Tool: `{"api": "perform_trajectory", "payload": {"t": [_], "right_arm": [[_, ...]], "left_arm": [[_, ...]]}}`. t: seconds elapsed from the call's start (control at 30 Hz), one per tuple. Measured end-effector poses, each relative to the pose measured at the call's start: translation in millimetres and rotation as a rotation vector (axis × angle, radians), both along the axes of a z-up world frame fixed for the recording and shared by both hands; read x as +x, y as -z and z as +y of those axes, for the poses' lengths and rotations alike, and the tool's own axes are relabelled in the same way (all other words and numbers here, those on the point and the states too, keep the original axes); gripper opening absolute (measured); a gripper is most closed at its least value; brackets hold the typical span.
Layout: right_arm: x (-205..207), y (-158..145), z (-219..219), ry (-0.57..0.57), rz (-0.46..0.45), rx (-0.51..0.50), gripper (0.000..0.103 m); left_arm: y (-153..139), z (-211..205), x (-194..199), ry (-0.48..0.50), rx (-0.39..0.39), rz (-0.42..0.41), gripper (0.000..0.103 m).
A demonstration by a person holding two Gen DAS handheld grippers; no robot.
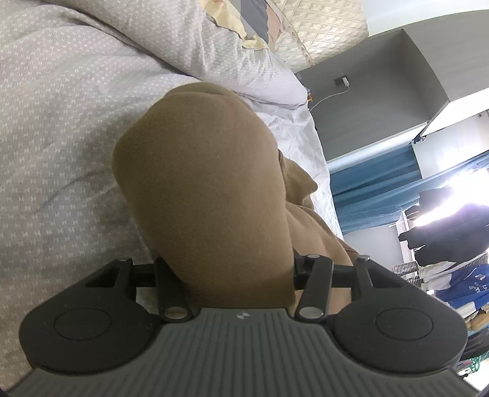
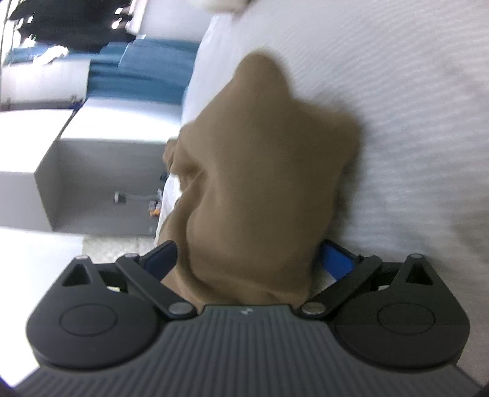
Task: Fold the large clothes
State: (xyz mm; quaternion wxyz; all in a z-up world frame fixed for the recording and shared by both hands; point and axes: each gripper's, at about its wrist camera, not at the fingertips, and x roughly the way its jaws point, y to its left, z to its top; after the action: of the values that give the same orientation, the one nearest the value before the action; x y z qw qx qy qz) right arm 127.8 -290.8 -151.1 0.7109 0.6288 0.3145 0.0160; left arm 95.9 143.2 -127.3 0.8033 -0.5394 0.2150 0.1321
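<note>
Setting: A brown ribbed garment lay bunched on a bed covered with a grey patterned quilt, both wrist cameras tilted sideways over the bedding.

Left gripper: The left gripper was buried under a thick fold of the brown cloth, which filled the whole gap between its black linkage arms. The jaws stood partway apart around the cloth; the finger pads were hidden, so whether they pressed on the fabric could not be told.

Right gripper: The right gripper sat in the same garment, seen blurred. Its jaws were spread fairly wide, blue finger showing at one side, with cloth heaped between them and over the gripper's front. Whether the pads gripped the fabric could not be told.

Garment: In the left wrist view the cloth rose in a rounded hump from the gripper, with more of it trailing beside the bed's edge. In the right wrist view it ran up from the gripper to a pointed end resting on the quilt.

Bedding: A pillow in matching grey fabric lay beyond the garment, near a quilted cream headboard.

Background: A grey open cabinet held a wall socket with a white charger cable; a blue curtain hung beside it, and dark clothes hung against bright window light.
</note>
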Motion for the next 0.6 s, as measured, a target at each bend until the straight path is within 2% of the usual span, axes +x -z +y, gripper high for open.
{"api": "perform_trajectory", "payload": {"t": [0.1, 0.3, 0.5, 0.6], "right_arm": [[8.2, -0.5, -2.8, 0.022, 0.0, 0.006, 0.103], [46.9, 15.3, 8.1, -0.025, 0.044, 0.006, 0.103], [67.9, 16.4, -0.5, -0.009, 0.077, 0.012, 0.103], [80.2, 10.8, 1.6, -0.007, 0.071, -0.02, 0.103]], "left_arm": [[-0.6, -1.0, -0.9, -0.005, -0.001, 0.0, 0.057], [1.6, -0.1, -2.5, -0.009, -0.024, -0.002, 0.057], [3.0, -0.1, -2.5, -0.009, -0.037, -0.005, 0.059], [5.3, 0.6, -2.8, -0.012, -0.051, -0.007, 0.061]]}}
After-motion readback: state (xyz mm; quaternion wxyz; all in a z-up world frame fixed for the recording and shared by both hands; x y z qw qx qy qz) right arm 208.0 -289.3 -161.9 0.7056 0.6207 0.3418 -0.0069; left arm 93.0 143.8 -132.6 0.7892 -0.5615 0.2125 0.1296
